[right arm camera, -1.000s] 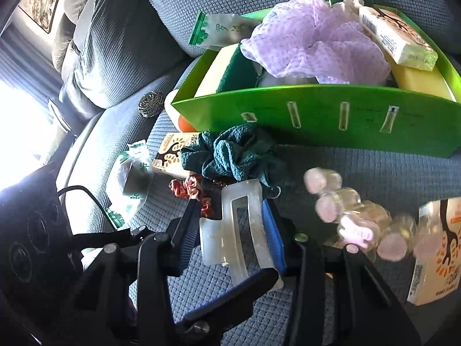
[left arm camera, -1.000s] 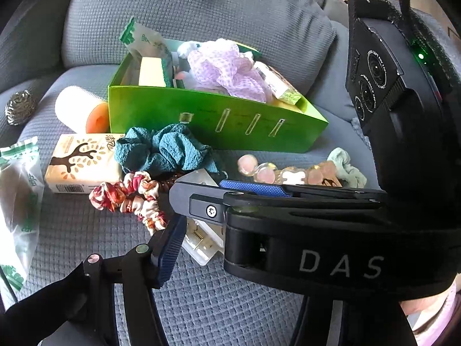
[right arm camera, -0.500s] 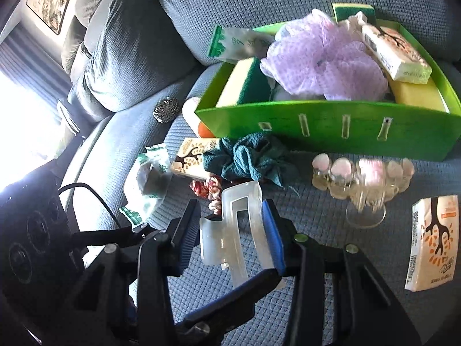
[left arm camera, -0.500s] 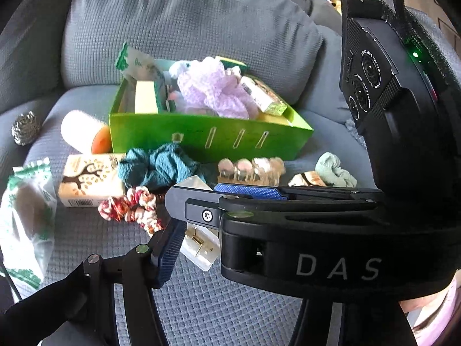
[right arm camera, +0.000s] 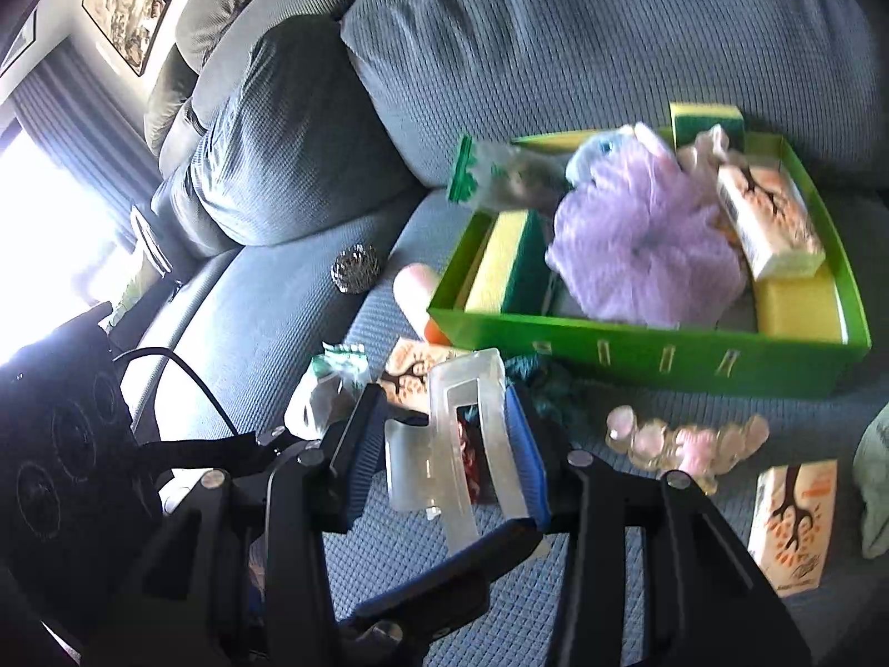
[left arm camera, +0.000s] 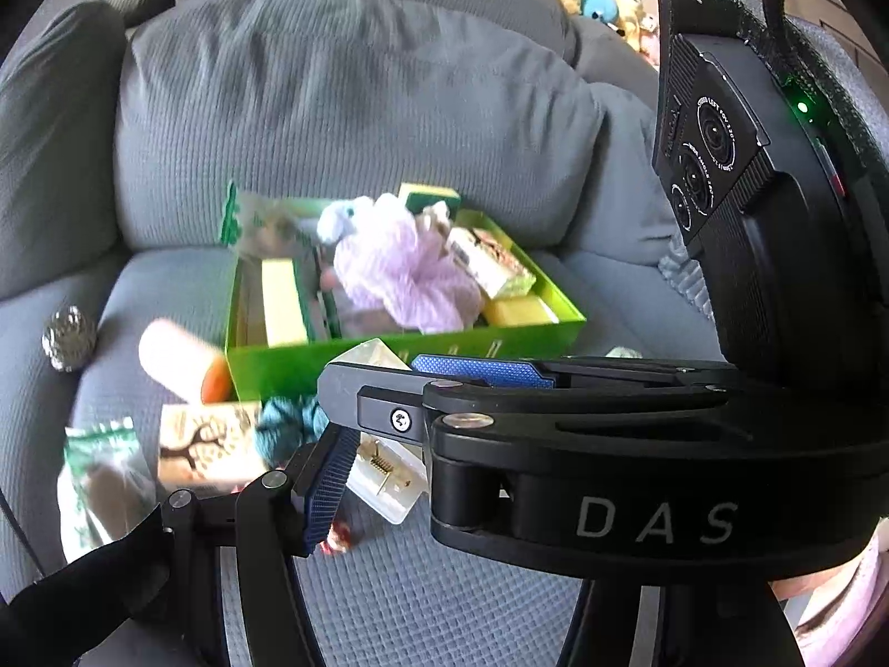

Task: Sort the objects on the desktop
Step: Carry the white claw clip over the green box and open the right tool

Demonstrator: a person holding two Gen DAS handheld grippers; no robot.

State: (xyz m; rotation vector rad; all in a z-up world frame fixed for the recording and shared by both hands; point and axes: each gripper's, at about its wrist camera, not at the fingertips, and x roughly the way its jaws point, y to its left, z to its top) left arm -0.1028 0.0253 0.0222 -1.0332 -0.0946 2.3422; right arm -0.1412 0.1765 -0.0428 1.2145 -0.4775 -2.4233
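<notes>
Now hair claw [right arm camera: 464, 444] clamped between both grippers' jaws

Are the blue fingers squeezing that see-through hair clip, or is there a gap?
Touching. In the right wrist view, both blue fingers of the right gripper press the sides of the clear hair clip, no gap.

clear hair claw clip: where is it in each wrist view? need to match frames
Left wrist: the hair claw clip sits lower centre, between the left gripper pads.
Right wrist: the clip is lower centre, clamped upright in the right gripper, with the left gripper's finger crossing under it.
Shared landmark: the green box, just above the clip in both views.
</notes>
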